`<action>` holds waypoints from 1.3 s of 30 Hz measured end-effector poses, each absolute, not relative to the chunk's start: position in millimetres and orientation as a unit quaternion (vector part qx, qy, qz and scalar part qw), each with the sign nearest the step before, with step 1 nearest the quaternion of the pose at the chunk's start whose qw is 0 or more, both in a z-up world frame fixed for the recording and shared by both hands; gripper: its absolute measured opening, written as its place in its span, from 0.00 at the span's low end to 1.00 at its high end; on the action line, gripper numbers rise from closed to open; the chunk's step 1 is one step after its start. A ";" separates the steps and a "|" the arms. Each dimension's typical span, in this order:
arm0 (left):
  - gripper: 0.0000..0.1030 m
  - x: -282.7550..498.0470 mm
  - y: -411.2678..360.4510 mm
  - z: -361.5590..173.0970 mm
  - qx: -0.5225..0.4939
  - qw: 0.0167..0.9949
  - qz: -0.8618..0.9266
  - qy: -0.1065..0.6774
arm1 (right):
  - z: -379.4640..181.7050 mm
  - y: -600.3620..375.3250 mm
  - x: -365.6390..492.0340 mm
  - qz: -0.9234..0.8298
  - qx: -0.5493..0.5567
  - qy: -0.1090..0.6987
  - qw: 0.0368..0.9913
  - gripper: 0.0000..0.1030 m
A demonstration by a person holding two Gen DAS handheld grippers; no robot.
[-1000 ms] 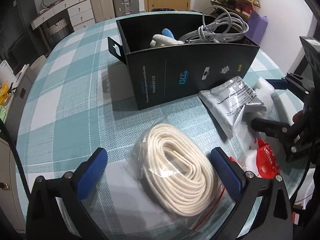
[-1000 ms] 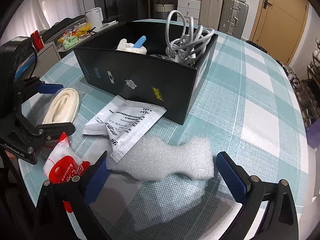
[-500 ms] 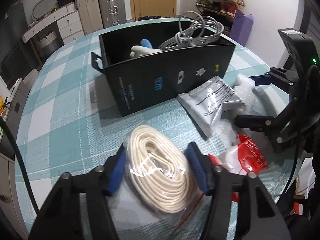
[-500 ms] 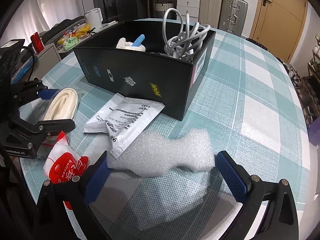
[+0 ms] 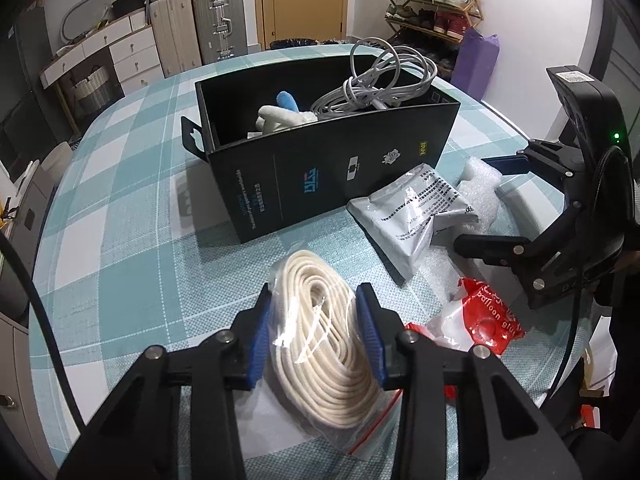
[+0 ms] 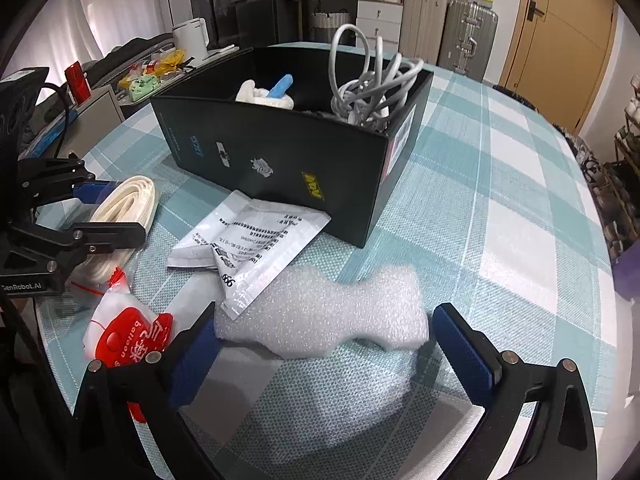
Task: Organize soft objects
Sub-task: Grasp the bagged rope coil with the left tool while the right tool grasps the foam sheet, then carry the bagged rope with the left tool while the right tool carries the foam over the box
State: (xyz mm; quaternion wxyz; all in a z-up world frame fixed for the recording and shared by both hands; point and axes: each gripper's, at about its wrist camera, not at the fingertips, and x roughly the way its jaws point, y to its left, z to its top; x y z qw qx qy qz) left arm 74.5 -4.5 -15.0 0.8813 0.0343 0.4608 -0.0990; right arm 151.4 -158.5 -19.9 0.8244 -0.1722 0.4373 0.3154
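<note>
The left claw (image 5: 316, 332) was seen pinching a clear zip bag of coiled cream rope (image 5: 328, 344) between its blue pads, the bag lying on the checked surface (image 5: 132, 240) in front of a black box (image 5: 332, 172). "GenRobot.AI" was read on the left tool body in the right wrist view. Grey cables (image 5: 380, 80) and a white-and-blue soft item (image 5: 280, 114) were noted inside the box. A silver printed pouch (image 6: 256, 248) lay against the box, its text too small to read. A red packet (image 5: 486, 318) marked "balloon" lay beside it. The right claw (image 6: 324, 344) was spread around a white foam piece (image 6: 328, 316), pads just beside its ends.
</note>
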 end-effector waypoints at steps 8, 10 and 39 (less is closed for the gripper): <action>0.37 72.4 -2.8 -13.5 0.032 0.884 -0.105 0.455 | -13.2 -159.6 148.4 0.315 -0.183 0.422 0.830 0.89; 0.37 72.6 -3.4 -13.2 0.030 0.884 -0.106 0.455 | -12.0 -160.1 146.1 0.318 -0.186 0.420 0.829 0.89; 0.33 62.1 10.0 20.1 0.016 0.907 -0.095 0.411 | 35.7 -185.4 128.6 0.296 -0.174 0.384 0.857 0.89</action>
